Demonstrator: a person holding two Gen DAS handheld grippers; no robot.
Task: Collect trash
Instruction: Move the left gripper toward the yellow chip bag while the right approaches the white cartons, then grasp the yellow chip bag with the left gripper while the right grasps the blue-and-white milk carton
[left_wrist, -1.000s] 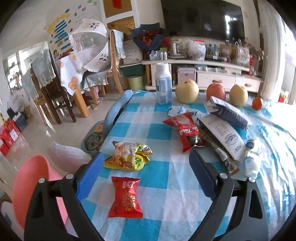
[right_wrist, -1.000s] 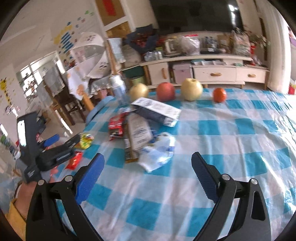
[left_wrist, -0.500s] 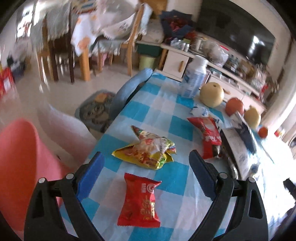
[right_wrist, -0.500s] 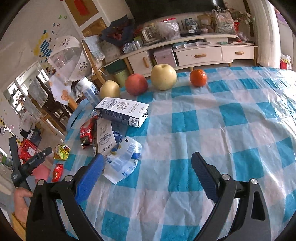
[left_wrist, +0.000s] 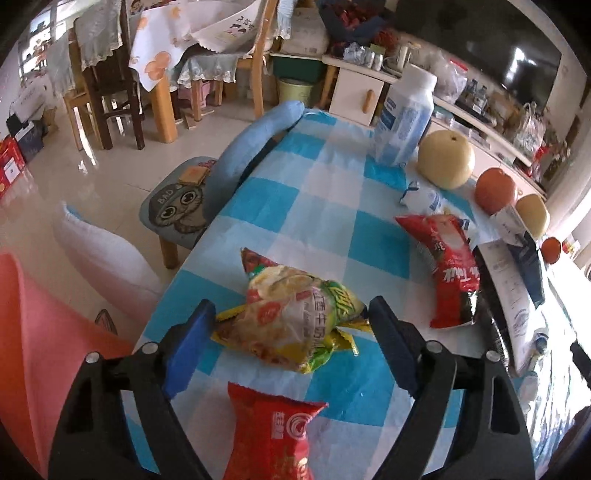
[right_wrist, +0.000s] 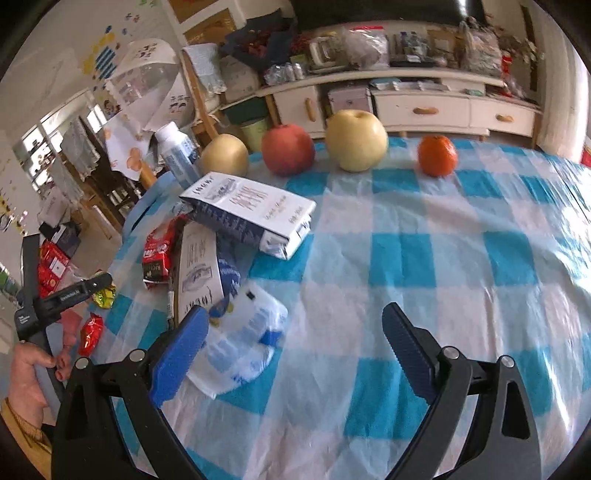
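On the blue-and-white checked tablecloth (right_wrist: 436, 258) the count runs like this: four pieces of fruit in a row along the far edge — a small yellow pear (right_wrist: 224, 155), a red apple (right_wrist: 288, 148), a large pale yellow pear (right_wrist: 356, 139) and a small orange mandarin (right_wrist: 437, 154). One white plastic bottle with a blue label (left_wrist: 404, 114) stands upright at the row's left end.

The trash: three snack packets on the left side of the table. The crumpled yellow-and-green snack bag (left_wrist: 291, 325) lies flat between the blue pads of the left gripper (left_wrist: 291, 350), whose jaws are closing around it, pads not yet pressing on it. Just nearer the camera lies a small red sealed packet (left_wrist: 271, 432); off to the right, a long red wrapper (left_wrist: 448, 269) printed with white lettering, partly legible as "Trick"-like script — cannot be read for certain.

Two flattened white-and-navy cartons follow: one navy-sided carton (right_wrist: 251, 214) propped over the other, a flat white carton (right_wrist: 197, 269), both printed with writing too small to read. One crumpled white-and-blue plastic bag (right_wrist: 243, 339) lies just beside the right gripper (right_wrist: 295, 347), whose jaws stand wide apart over bare cloth, gripping nothing.

A small chair with an owl cushion marked "BAD" (left_wrist: 181, 201) stands beside the table.
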